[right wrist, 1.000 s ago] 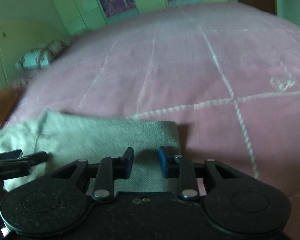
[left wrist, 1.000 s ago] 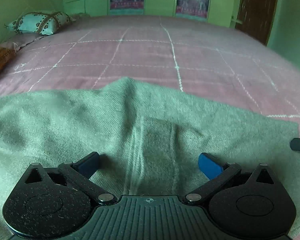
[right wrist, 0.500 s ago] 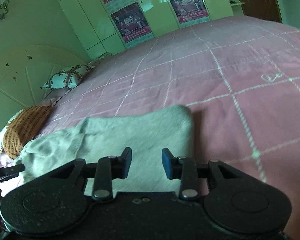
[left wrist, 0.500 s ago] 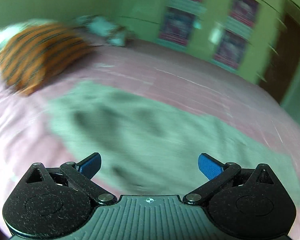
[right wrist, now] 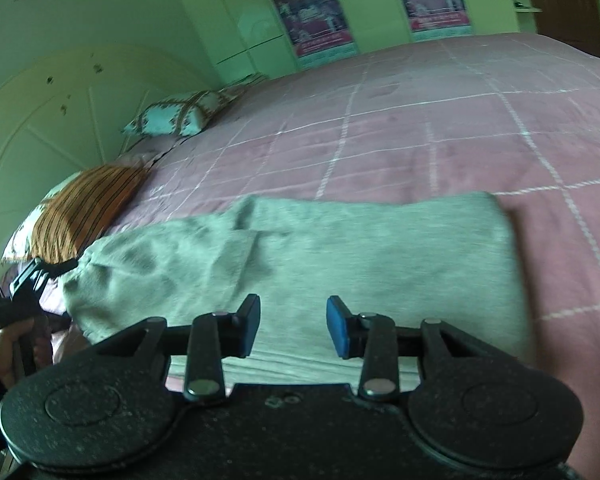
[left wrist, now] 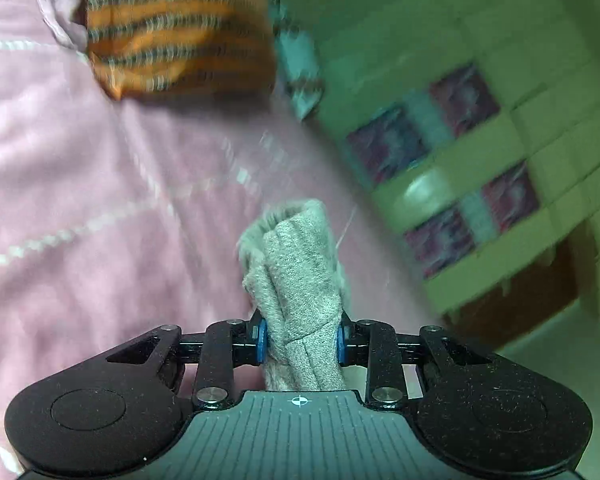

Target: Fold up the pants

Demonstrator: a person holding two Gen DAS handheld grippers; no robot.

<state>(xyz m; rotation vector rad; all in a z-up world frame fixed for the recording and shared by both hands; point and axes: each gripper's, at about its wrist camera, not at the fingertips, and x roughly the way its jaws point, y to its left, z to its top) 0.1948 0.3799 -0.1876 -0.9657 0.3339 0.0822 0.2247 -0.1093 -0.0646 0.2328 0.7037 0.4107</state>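
A pair of grey knitted fabric pants point(right wrist: 300, 264) lies folded lengthwise across the near side of a pink quilted bedspread point(right wrist: 440, 136) with white stitched grid lines. Its straight right end stops short of a vertical stitch line, with bare bedspread beyond it to the right and across the whole far half of the bed.

The left gripper point(left wrist: 300, 338) has just been closing, and its blue pads point(left wrist: 262, 340) now clamp a bunched end of the pants, which stands up in a thick ridge between them. In the right wrist view this end is at the far left, near an orange pillow with dark stripes point(right wrist: 84, 208).

The right gripper point(right wrist: 293, 326) has just been opening slightly; its jaws stand parted above the near edge of the pants with nothing pressed between them.

A white patterned pillow point(right wrist: 176, 116) sits further up the bed, beside a pale green headboard point(right wrist: 40, 120). The left wrist view is motion-blurred.
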